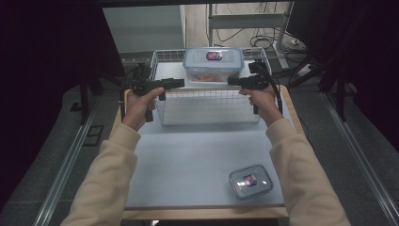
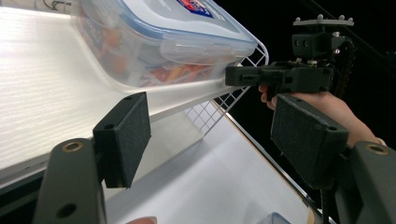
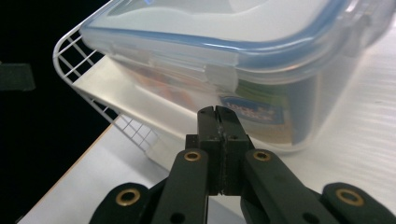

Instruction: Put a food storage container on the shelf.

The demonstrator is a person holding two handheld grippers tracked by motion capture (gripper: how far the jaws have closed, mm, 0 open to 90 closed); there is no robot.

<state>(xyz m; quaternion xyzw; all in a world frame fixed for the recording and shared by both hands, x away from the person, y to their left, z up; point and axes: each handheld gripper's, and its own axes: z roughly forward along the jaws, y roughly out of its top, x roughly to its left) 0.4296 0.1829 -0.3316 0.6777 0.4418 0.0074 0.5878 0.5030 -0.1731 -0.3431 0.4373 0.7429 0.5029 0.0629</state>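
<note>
A large clear box (image 1: 213,63) with a blue-rimmed lid and orange contents stands on a white shelf board (image 1: 164,70) set in a white wire rack (image 1: 207,106). My left gripper (image 1: 181,83) points at the box's left side. In the left gripper view its jaws (image 2: 217,135) stand open and empty, short of the box (image 2: 159,37). My right gripper (image 1: 230,81) points at the box's right side. Its jaws (image 3: 218,112) are shut on nothing, tips close to the box's wall (image 3: 261,116) below a lid latch; I cannot tell whether they touch. The right gripper (image 2: 233,74) shows beyond the rack's corner.
A small clear lidded box (image 1: 250,181) lies near the front right of the pale blue table top (image 1: 188,160). Metal rails run along both sides of the table. Cables and a shelf frame stand behind the rack.
</note>
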